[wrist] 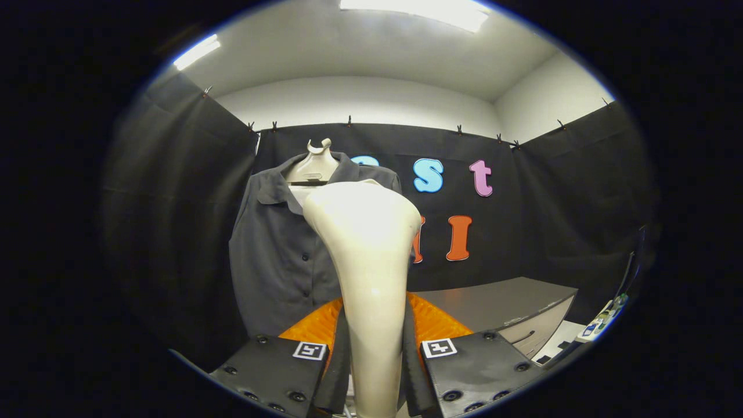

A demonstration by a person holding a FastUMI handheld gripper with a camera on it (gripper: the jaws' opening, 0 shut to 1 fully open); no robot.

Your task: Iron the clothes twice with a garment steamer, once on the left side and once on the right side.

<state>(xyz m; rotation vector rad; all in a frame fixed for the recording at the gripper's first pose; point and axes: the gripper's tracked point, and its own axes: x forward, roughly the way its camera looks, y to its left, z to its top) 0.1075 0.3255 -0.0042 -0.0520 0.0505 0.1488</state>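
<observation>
Clamped between the two fingers of the gripper (375, 360) stands the handle of the garment steamer (365, 261), a smooth cream-coloured body that rises upright from between them and widens into a broad rounded head at the top; both fingers press against the sides of the handle, one on each side. Beyond the steamer hangs the shirt (273, 255), a dark grey button-front garment with a collar, set on a pale hanger form (313, 165) whose neck piece shows above the open collar. The steamer's head overlaps the shirt's right-hand half as seen here, so that part of the cloth is hidden, and whether the head touches the fabric cannot be told. A row of small dark buttons runs down the shirt just beside the steamer's neck. Off to the other side of the steamer, well apart from the shirt, a grey table (511, 305) with a drawer front stands against the booth's cloth wall. Small marker squares (309, 350) sit on the gripper's finger plates.
</observation>
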